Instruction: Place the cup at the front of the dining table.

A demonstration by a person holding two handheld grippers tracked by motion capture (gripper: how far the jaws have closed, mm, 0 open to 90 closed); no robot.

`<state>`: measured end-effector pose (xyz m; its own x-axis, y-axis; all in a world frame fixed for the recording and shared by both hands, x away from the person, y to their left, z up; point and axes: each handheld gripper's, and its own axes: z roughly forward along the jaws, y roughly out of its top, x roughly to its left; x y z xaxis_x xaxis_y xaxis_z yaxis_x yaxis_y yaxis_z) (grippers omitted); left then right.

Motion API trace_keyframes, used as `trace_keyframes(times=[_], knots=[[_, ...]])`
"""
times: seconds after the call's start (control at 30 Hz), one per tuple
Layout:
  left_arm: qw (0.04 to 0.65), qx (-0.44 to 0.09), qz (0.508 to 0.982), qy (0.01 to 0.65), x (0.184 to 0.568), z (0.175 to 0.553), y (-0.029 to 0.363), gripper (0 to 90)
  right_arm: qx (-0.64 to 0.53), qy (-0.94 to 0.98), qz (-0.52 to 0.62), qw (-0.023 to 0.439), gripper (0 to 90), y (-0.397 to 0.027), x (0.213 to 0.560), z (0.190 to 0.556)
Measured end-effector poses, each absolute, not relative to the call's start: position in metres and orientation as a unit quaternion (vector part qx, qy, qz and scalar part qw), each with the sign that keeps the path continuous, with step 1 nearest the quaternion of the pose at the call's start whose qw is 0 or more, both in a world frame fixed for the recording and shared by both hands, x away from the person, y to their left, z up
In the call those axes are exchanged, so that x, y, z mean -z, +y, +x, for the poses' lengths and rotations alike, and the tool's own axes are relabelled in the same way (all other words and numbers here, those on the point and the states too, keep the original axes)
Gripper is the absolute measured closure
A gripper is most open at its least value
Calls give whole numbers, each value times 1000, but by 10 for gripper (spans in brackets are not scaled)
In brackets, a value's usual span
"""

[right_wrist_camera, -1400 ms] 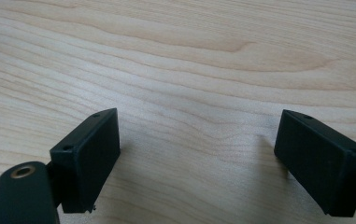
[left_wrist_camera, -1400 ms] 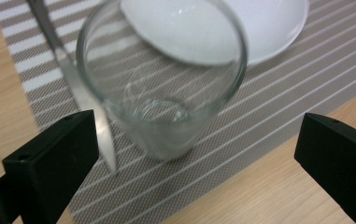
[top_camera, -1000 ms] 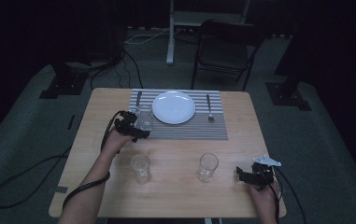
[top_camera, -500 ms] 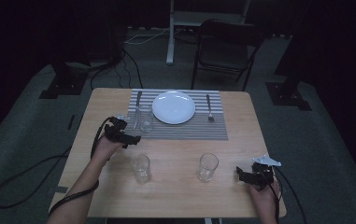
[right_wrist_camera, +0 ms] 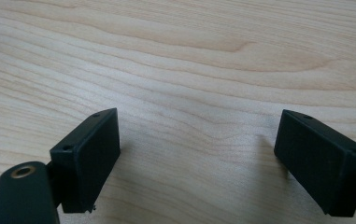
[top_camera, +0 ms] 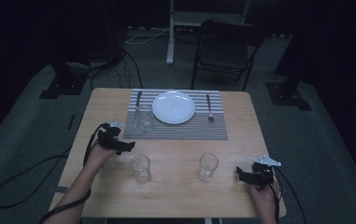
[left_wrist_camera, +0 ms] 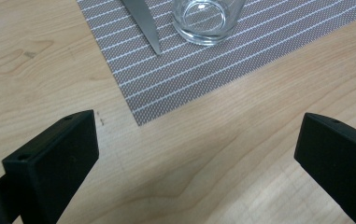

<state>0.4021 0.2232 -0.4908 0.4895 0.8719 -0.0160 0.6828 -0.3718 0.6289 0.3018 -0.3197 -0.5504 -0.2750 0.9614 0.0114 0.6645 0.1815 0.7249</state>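
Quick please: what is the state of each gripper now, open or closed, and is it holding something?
Left gripper: open, jaws wide apart, holding nothing, above bare table near the placemat corner.
Right gripper: open, holding nothing, over bare table.

The counter (left_wrist_camera: 241, 154) is pale wood with a smooth, matt finish and wavy grain, and the mat (left_wrist_camera: 222, 60) at its 12 o'clock side looks like woven grey cloth with thin white stripes. On the mat stand a clear, glossy glass (left_wrist_camera: 207, 18) and a knife (left_wrist_camera: 144, 23) with a smooth metal blade. The jaws of the left gripper (left_wrist_camera: 196, 154) and the right gripper (right_wrist_camera: 196, 158) look like matt black plastic.
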Motion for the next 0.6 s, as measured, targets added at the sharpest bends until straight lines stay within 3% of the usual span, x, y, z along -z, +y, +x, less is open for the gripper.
trace_keyframes(times=[0.23, 0.43, 0.6], knots=[[273, -174, 825, 462, 499, 383, 231, 3, -318, 732, 555, 233, 140, -320, 550, 302], [291, -177, 810, 477, 502, 370, 245, 3, -318, 732, 555, 233, 140, -320, 550, 302], [289, -209, 801, 481, 504, 356, 254, 3, -318, 732, 555, 233, 140, -320, 550, 302]])
